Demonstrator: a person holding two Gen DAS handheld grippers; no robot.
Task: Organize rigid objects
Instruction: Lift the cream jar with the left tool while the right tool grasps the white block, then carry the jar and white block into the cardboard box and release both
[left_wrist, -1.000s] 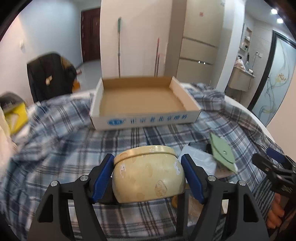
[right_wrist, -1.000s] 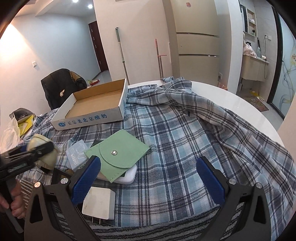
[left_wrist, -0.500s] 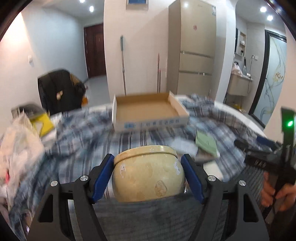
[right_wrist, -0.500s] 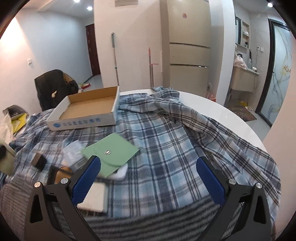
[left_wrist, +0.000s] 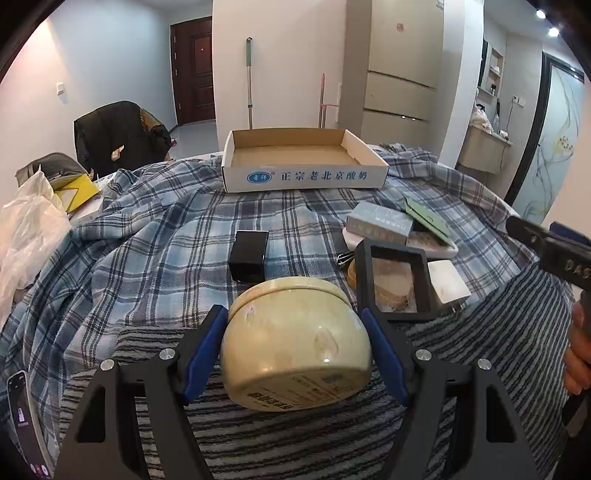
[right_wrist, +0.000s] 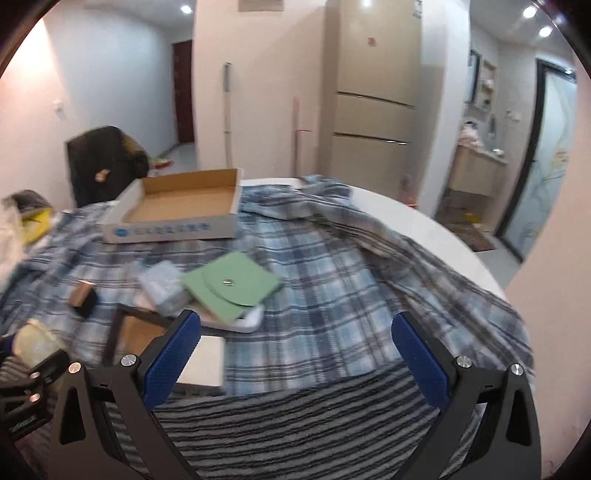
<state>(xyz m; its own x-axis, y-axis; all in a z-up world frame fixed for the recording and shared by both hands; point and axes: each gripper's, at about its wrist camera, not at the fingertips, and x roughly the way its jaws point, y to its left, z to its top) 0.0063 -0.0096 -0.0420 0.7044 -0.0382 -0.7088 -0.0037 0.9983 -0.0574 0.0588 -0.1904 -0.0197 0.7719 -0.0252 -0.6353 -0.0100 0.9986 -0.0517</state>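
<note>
A round cream tin (left_wrist: 295, 347) was clamped between the blue pads of the left hand-held gripper (left_wrist: 295, 350), tilted so that the label on its base faced the camera, and was held clear of the cloths near the desk's front edge. The right hand-held gripper (right_wrist: 297, 354) was held with its jaws wide apart and nothing between them, above a grey striped cloth (right_wrist: 314, 417) at the front edge.

The desk (right_wrist: 424, 221) was covered by a blue plaid cloth (left_wrist: 155, 236). An open cardboard box (left_wrist: 303, 162) was seen empty toward the far edge. Near the middle of the desk a small black box (left_wrist: 248, 254) was standing upright. Toward the right edge a cluster of items was gathered: a grey-blue carton (left_wrist: 380, 223) and a green pouch with a snap (right_wrist: 231, 286) were resting on a white tray (right_wrist: 243, 321), with a black frame (left_wrist: 395, 280) and a small white block (left_wrist: 447, 284) just in front of them. A phone (left_wrist: 24, 424) was lying at the front left corner. Part of a person's hand (left_wrist: 578, 354) was visible at the right side of the left wrist view.
</note>
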